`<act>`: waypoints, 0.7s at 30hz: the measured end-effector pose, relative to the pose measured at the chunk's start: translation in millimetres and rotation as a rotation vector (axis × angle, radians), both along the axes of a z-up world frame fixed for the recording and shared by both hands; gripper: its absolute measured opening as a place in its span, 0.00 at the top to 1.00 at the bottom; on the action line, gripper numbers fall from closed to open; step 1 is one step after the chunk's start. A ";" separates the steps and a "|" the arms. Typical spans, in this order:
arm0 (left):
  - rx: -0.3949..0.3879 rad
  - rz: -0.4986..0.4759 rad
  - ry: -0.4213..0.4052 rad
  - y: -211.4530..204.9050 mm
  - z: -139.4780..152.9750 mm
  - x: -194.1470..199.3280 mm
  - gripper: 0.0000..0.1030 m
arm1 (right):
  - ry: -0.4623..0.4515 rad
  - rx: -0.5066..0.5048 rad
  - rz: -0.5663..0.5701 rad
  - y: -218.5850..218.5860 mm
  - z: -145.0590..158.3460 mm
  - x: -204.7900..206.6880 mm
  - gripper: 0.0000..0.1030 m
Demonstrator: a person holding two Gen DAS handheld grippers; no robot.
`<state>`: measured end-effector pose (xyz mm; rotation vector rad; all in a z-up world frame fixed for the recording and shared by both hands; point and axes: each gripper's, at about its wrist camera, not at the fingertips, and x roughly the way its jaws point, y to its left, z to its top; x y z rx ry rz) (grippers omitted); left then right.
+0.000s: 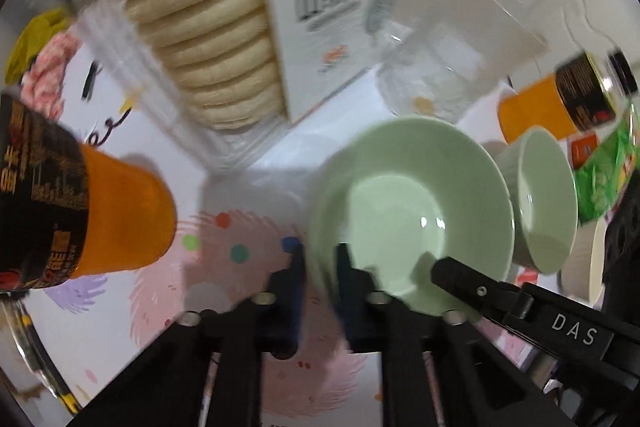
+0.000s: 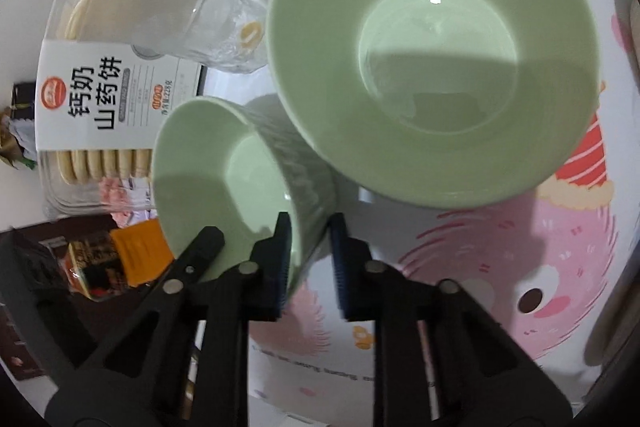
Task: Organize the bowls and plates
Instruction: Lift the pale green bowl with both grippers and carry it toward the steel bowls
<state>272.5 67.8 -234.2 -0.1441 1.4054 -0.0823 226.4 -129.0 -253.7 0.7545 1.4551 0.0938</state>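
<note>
The wide green bowl [image 1: 412,203] and the small ribbed green bowl [image 2: 240,187] sat glossy and empty on the cartoon-printed tablecloth [image 2: 500,267]. Only my left camera showed the orange bottle [image 1: 120,211]. My left gripper [image 1: 320,267] pinched the wide bowl's rim; my right gripper [image 2: 310,251] clamped the small bowl's wall.

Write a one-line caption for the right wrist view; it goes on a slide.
Right gripper shut on the small green bowl's rim, beside the large green bowl.
</note>
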 end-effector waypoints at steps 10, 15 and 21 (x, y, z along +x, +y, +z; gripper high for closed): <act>-0.020 -0.028 -0.032 -4.6 10.2 -17.4 0.90 | -0.051 -0.065 0.086 13.7 19.5 -17.9 0.80; -0.034 -0.034 -0.058 4.3 26.1 -24.9 0.90 | -0.084 -0.082 0.101 19.7 36.2 -29.0 0.80; -0.066 -0.048 -0.074 13.2 44.6 -45.7 0.90 | -0.114 -0.100 0.102 35.6 52.9 -46.6 0.80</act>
